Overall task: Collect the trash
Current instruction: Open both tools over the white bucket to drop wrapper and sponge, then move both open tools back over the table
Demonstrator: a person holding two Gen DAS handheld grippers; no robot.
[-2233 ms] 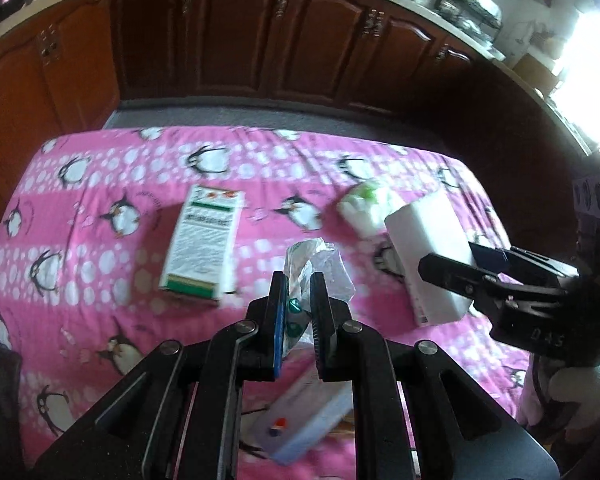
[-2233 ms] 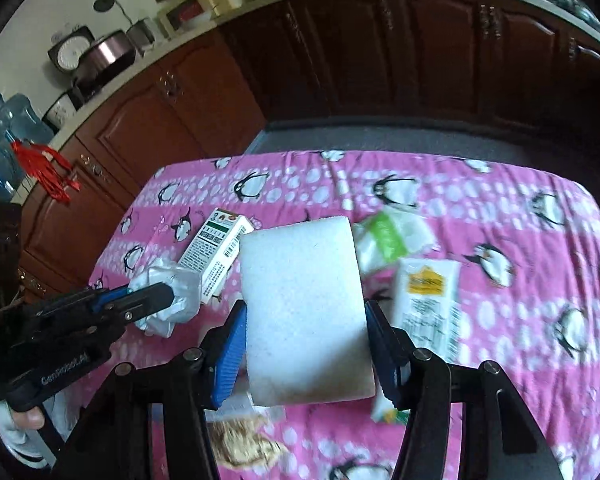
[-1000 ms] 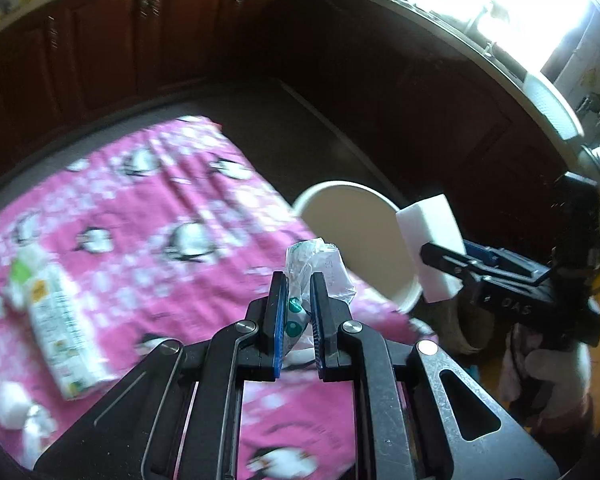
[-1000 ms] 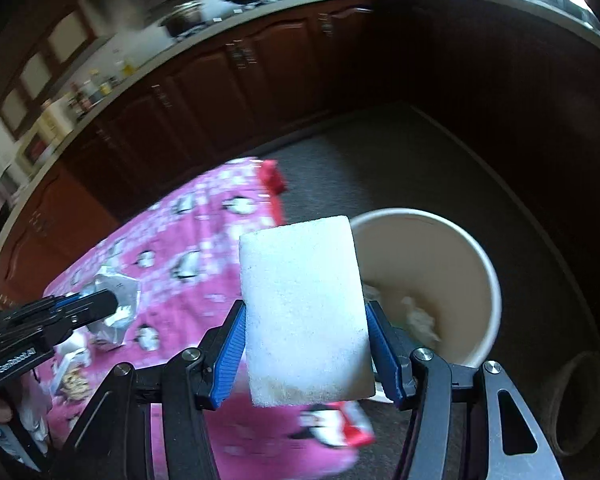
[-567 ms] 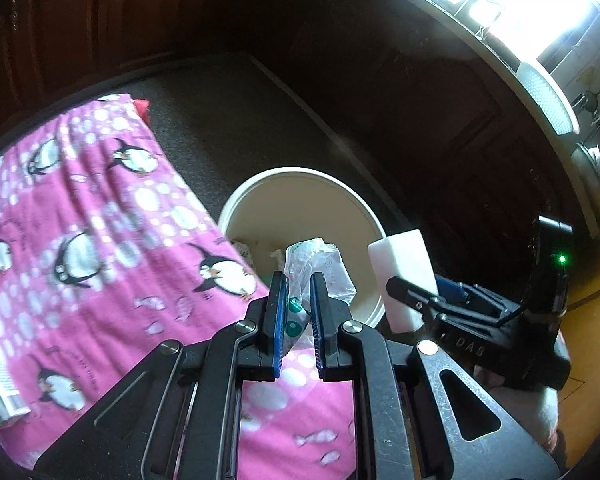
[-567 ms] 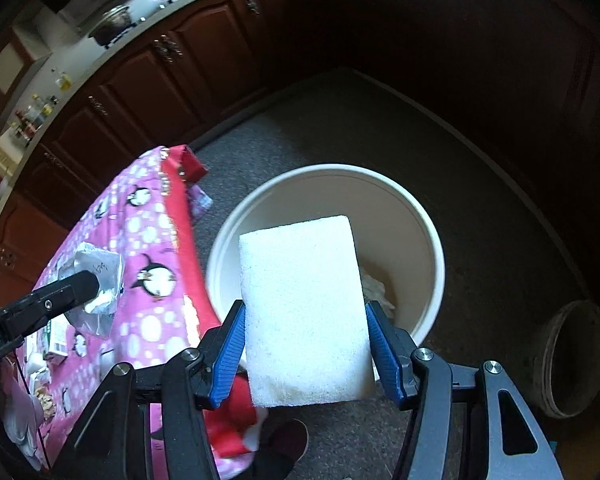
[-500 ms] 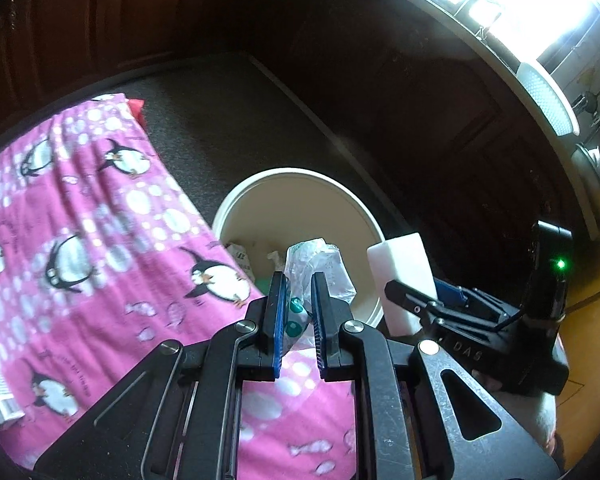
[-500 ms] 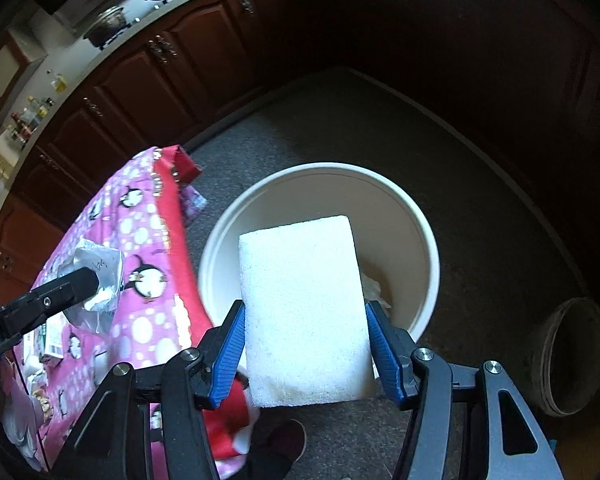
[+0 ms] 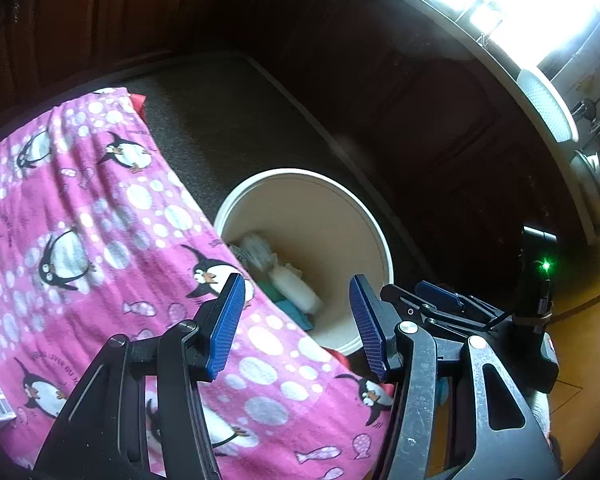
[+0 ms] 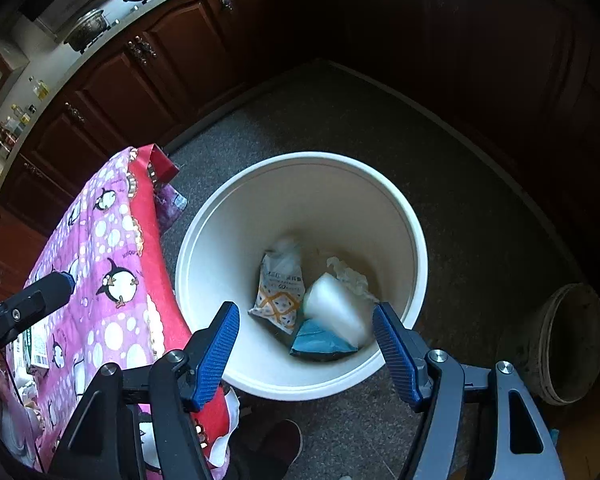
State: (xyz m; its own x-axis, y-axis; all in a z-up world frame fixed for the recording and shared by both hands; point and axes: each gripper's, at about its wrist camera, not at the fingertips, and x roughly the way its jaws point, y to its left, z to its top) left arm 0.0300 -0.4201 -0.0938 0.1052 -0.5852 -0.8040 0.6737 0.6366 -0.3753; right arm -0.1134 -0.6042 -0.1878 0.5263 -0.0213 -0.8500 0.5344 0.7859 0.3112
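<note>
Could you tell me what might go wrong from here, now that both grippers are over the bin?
1. The bin stands tight against the hanging pink cloth; the left gripper, whose jaws have just been opening with nothing between them, could snag the cloth when pulling back.
2. The right gripper, also just opened and empty, hangs low over the rim and could tip the bin.

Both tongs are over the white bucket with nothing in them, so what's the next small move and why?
Probably swing both back over the pink penguin cloth for more trash. The left tongs and right tongs have just been opening and hold nothing; the white foam block already lies in the white bucket among wrappers. A printed box on the cloth looks like leftover trash.
</note>
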